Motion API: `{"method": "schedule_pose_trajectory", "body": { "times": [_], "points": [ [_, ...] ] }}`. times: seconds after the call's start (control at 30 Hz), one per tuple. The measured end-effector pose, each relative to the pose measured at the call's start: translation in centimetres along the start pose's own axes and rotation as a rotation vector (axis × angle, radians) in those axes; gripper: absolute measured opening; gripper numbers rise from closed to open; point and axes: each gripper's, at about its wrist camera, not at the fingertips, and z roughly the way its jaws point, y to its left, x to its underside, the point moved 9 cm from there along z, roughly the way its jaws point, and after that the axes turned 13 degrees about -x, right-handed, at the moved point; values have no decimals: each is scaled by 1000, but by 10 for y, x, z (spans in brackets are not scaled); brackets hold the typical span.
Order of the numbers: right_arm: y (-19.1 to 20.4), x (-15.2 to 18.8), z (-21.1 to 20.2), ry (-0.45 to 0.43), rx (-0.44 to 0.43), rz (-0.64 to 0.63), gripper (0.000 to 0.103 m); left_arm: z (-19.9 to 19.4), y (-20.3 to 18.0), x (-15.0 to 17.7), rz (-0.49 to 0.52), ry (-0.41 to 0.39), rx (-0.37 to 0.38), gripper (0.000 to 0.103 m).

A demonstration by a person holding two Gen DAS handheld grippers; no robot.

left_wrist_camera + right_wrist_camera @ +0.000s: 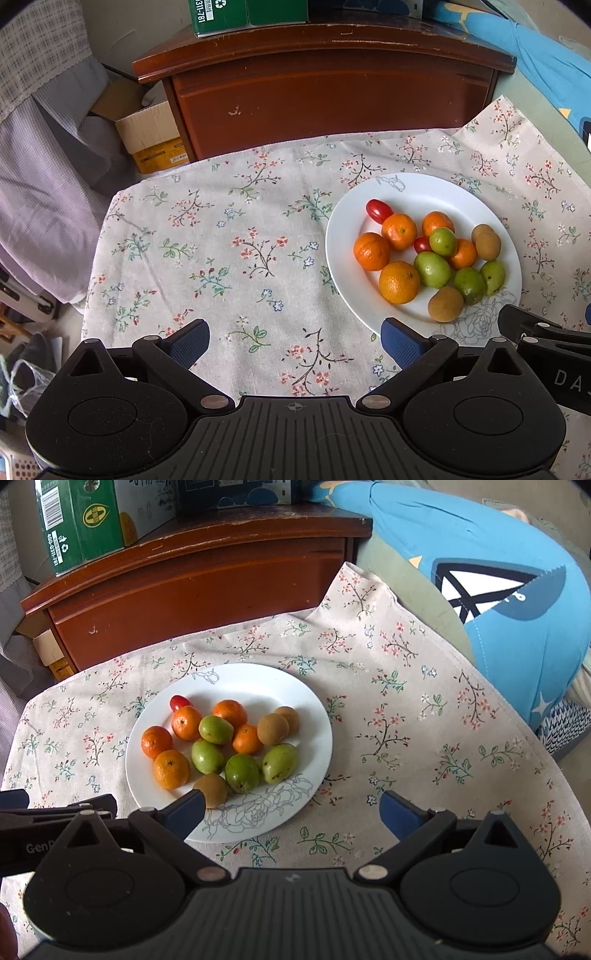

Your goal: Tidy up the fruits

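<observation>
I am viewing a surface draped in a floral cloth [221, 258], with a wooden cabinet [325, 92] standing close behind it and a blue cushion [517, 609] crowding the far right. The white plate [258, 681] is sitting toward the right of the cloth, holding all the fruit in one mixed cluster: oranges [171, 769], green fruits [242, 772], brown kiwis [210, 790] and small red tomatoes [179, 702]. I am holding the left gripper [295, 341] over bare cloth with its fingers spread wide and empty; the right gripper [291, 810] is hovering at the plate's near rim, likewise wide open and carrying nothing. I am judging the fruit light, round and prone to rolling, the tomatoes soft; each wants a gentle hold across its widest part. Open cloth lies left of the plate; the plate is slippery and breakable.
</observation>
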Motion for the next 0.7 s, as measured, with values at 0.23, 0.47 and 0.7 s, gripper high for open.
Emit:
{"method": "schedule_pose_trajectory", "body": {
  "times": [0.23, 0.47, 0.7],
  "points": [
    [1, 2, 2, 13, -3, -5, 100, 2, 1, 1, 4, 7, -3, 100],
    [1, 5, 6, 33, -4, -2, 100, 6, 0, 5, 8, 25, -6, 100],
    [1, 6, 7, 39, -2, -10, 100, 8, 0, 7, 8, 31, -7, 100]
  ]
}}
